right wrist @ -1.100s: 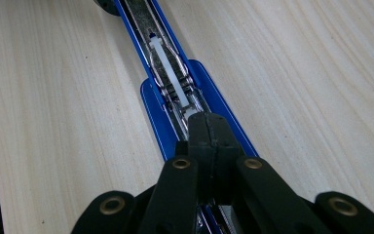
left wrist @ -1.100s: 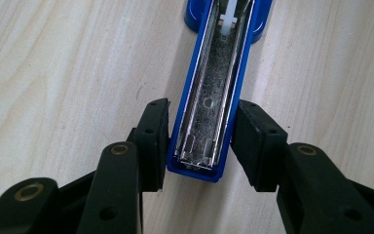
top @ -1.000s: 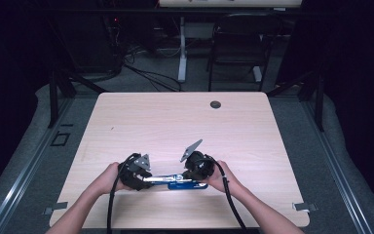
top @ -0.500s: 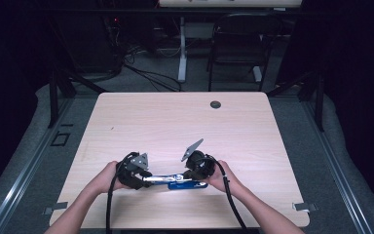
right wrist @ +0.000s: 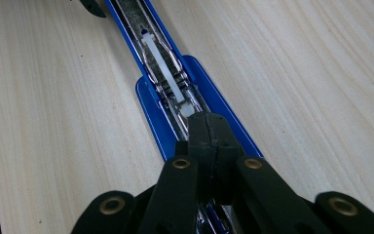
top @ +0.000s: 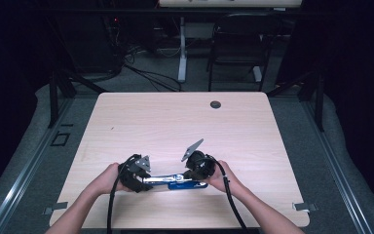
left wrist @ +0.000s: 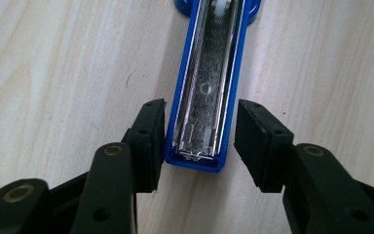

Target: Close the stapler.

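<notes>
The blue stapler (left wrist: 202, 87) is cut off at the top edge; its far end is perhaps hidden.

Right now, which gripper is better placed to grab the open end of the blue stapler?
The left gripper, probably. Its jaws have just been opening and stand on either side of the stapler tip; one pad sits against it, the other is apart. The right gripper is shut, pressing down on the other end.
</notes>
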